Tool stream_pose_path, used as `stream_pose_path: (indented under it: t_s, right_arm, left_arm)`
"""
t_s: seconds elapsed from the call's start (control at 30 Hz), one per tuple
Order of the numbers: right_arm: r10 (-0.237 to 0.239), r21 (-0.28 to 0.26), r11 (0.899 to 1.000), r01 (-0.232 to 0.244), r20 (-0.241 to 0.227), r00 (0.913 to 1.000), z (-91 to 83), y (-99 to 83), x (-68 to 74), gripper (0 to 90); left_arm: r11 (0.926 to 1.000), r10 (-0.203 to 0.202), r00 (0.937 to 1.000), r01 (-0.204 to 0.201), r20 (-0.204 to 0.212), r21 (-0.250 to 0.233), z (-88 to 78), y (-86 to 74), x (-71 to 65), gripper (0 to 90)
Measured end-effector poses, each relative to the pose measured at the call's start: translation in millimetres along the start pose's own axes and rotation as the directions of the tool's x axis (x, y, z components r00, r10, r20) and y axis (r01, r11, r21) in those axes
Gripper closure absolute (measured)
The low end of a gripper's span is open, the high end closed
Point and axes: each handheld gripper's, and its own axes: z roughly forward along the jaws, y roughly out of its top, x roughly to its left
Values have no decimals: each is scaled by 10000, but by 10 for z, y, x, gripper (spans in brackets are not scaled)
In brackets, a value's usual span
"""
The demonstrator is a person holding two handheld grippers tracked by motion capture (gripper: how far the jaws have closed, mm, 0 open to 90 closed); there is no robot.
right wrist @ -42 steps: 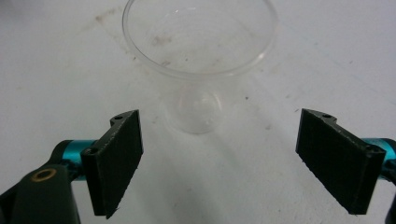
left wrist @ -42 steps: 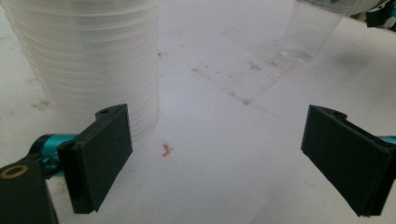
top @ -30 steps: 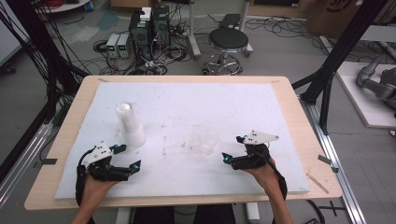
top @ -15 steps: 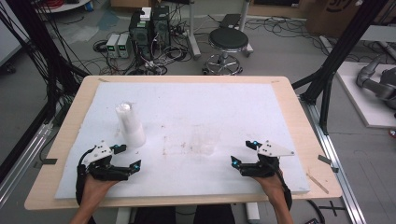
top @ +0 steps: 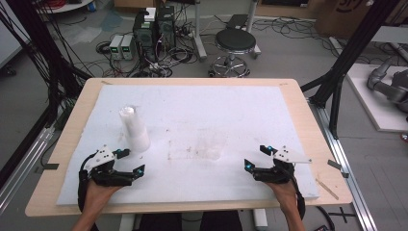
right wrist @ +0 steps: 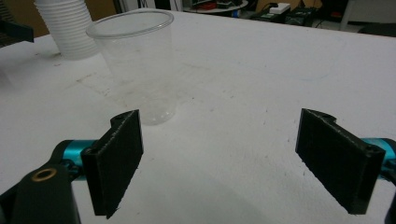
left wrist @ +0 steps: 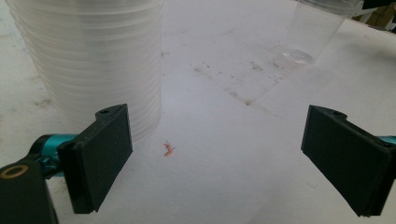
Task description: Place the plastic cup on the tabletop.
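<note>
One empty clear cup is seen upright mid-mat, and one stack of white cups is seen inverted toward the left of the white mat. Compared with a second ago, the right gripper is drawn back from the clear cup toward the near-right edge. Two grippers are counted, the left gripper lying just before the stack; both sets of jaws are spread wide, holding nothing.

White cup stack, clear cup, stained white mat.
</note>
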Motion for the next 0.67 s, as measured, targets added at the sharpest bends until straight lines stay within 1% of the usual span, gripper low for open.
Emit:
stream_pose_path:
  t_s: [0.27, 0.47, 0.67]
  right_arm:
    - [-87, 18, 10000, 87, -39, 10000, 29, 2, 18, 147]
    - [-102, -47, 9999, 103, 30, 9999, 22, -5, 4, 147]
    - [-23, -194, 9998, 23, 11, 10000, 25, 6, 9, 147]
  left_arm:
    - [10000, 55, 10000, -55, 43, -3, 0, 0, -2, 86]
    - [9999, 126, 9999, -126, 38, 6, -2, 0, -6, 86]
    - [9996, 213, 9998, -213, -22, -170, -17, -8, -19, 86]
